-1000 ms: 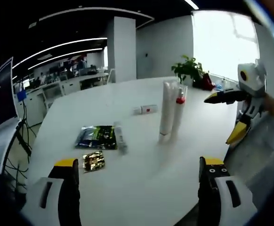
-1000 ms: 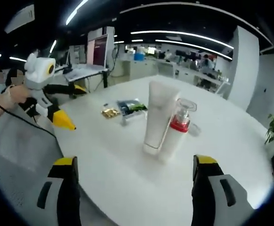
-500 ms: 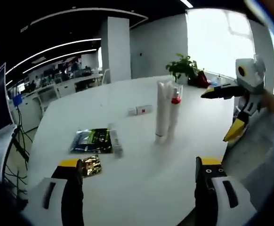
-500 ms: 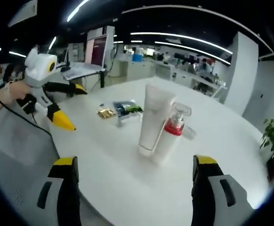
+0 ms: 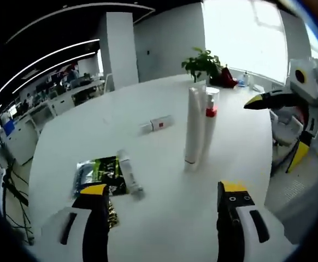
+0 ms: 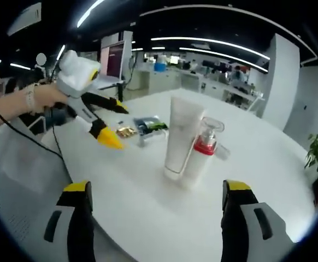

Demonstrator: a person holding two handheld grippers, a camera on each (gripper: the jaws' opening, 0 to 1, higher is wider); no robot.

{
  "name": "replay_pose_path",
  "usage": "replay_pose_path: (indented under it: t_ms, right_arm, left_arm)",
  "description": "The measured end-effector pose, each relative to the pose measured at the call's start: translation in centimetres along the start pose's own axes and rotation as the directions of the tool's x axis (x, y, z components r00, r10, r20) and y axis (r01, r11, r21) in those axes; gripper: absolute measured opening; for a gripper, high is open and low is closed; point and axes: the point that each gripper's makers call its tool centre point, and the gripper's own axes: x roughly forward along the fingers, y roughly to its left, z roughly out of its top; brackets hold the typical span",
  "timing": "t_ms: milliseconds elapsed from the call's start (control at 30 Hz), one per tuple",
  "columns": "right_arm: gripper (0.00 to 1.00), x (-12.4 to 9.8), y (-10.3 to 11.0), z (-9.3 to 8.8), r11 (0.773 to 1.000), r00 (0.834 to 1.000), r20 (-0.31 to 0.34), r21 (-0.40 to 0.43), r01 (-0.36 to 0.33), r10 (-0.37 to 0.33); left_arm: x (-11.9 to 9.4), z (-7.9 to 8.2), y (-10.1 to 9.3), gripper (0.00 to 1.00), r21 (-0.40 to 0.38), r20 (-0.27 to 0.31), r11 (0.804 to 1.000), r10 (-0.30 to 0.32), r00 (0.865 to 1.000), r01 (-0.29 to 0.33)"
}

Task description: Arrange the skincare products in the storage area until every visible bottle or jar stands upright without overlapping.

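Left gripper view, left to right: the left gripper (image 5: 158, 218), jaws apart and empty, rises from the bottom edge; compared with a second ago it has moved forward and lower toward the flat-lying items, so the green foil pouch (image 5: 98, 173), the gold sachet (image 5: 113, 214) partly behind the left jaw, and the small tube (image 5: 129, 175) lying on its side against the pouch now sit close to the lower left of the frame. Further back, left of centre, lies a small white box with a red mark (image 5: 158, 123). At centre the tall white tube (image 5: 194, 130) stands upright on its cap, touching the red-collared pump bottle (image 5: 209, 125) just beside it; both need no righting. At the right edge the right gripper (image 5: 274, 131) hovers, jaws apart, holding nothing. In the right gripper view the left gripper has swung in from the upper left toward the pouch, well short of the standing pair. This suggests the lying tube is the next target. Obstacles: the pouch touching that tube, and the sachet near the approach path. A potted plant (image 5: 200, 64) stands at the far table (image 5: 93, 136) edge.
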Motion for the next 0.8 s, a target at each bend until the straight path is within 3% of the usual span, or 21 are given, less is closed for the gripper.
replay_pose_path:
  t_ms: [67,300,533,800]
  right_arm:
    - [0.98,-0.1,-0.1,0.1,1.0,1.0,0.007,0.007,0.002,-0.002]
    - [0.97,-0.1,-0.2,0.2,1.0,1.0,0.012,0.01,0.004,-0.004]
    - [0.97,0.0,-0.1,0.1,1.0,1.0,0.006,0.013,-0.003,0.003]
    - [0.96,0.0,-0.1,0.0,1.0,1.0,0.001,0.022,-0.002,0.002]
  left_arm:
    - [1.1,-0.3,0.6,0.78,-0.002,-0.021,1.0,0.004,1.0,-0.004]
    - [4.0,-1.8,3.5,0.65,-0.06,-0.085,0.996,0.062,0.994,-0.067]
    - [6.3,-1.7,4.4,0.59,-0.105,-0.094,0.992,0.059,0.994,-0.069]
    - [7.0,-2.3,4.6,0.48,-0.116,-0.141,0.99,0.06,0.988,-0.076]
